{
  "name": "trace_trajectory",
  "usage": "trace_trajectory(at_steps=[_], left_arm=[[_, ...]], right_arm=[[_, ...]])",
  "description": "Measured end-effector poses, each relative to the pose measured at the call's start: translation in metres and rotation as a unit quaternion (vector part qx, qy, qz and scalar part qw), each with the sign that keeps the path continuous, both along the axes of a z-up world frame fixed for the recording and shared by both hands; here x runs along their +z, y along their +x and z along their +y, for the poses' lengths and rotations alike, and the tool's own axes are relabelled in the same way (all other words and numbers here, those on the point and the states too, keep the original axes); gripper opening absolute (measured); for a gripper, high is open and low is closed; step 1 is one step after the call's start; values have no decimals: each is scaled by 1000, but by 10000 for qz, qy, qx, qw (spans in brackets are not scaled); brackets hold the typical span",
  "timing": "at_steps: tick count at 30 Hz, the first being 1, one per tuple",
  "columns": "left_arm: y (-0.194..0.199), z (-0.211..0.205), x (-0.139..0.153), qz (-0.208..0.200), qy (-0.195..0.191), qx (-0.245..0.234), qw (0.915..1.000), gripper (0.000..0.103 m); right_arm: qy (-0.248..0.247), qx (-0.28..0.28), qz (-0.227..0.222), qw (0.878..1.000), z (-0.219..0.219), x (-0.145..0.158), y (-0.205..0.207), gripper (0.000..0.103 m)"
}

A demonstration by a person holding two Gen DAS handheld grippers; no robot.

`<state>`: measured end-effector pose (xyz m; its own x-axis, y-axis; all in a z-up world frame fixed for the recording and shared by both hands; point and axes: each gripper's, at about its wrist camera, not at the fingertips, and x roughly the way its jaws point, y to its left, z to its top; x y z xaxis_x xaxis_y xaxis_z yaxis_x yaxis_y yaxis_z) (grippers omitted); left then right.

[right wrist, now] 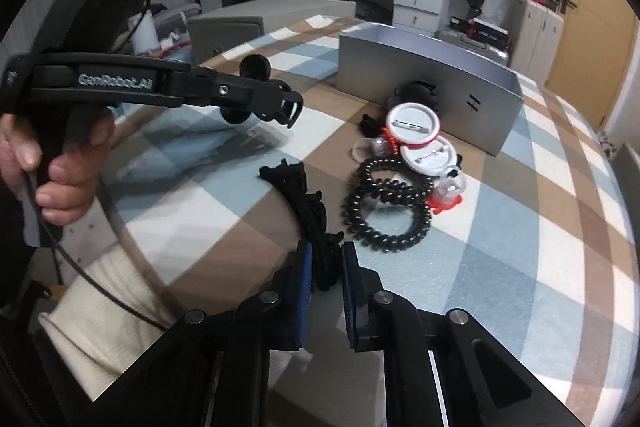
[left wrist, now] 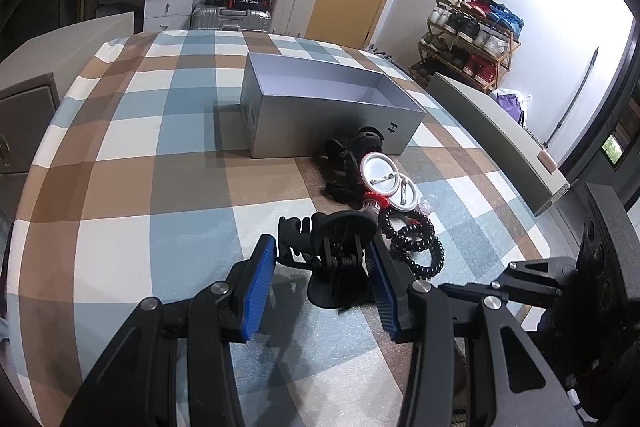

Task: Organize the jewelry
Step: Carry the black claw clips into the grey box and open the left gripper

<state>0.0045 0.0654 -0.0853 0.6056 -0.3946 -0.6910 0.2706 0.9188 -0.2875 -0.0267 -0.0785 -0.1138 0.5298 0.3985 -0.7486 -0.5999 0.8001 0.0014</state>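
Two black clips are held, one in each claw. Much bare checked cloth (left wrist: 140, 155) lies left of the open grey box (left wrist: 320, 107); the cloth's right edge runs close by the pile. Left claw (left wrist: 324, 259) grips a toothed, sprung clip (left wrist: 332, 247) off the cloth. Right claw (right wrist: 324, 267) pinches a long clip (right wrist: 304, 203) lying on the cloth. Beaded coil (right wrist: 384, 211) and round badges (right wrist: 412, 125) lie just near of the box.

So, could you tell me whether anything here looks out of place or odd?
Nothing is spilled or broken. The grey box is empty, while the jewelry sits loose in a jumbled pile in front of it. Each gripper, left and right, holds a black hair claw clip.
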Motion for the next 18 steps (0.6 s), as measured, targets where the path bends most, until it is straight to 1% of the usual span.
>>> trace_trajectory(at_steps=[5,8,13,16,18], left_arm=[[-3,9,7,-113,-44,127,9998,40],[-4,12,13,-222,60,234,9995,40],[-4,16,23,-396,2,310,9987,40],[-2,15,30,-511,-11,304,9982,40],[0,13,35,-633,65,352,9973,40]], right_arm=[[646,-99,0,9979,-15,16,0,13],[924,-229,-75,9954,-22,27,1,13],[1092,-373,-397,9925,-27,42,1,13],[1214,-415,-517,9904,-30,51,6,13],[1371,-455,-587,9878,-35,59,12,13]])
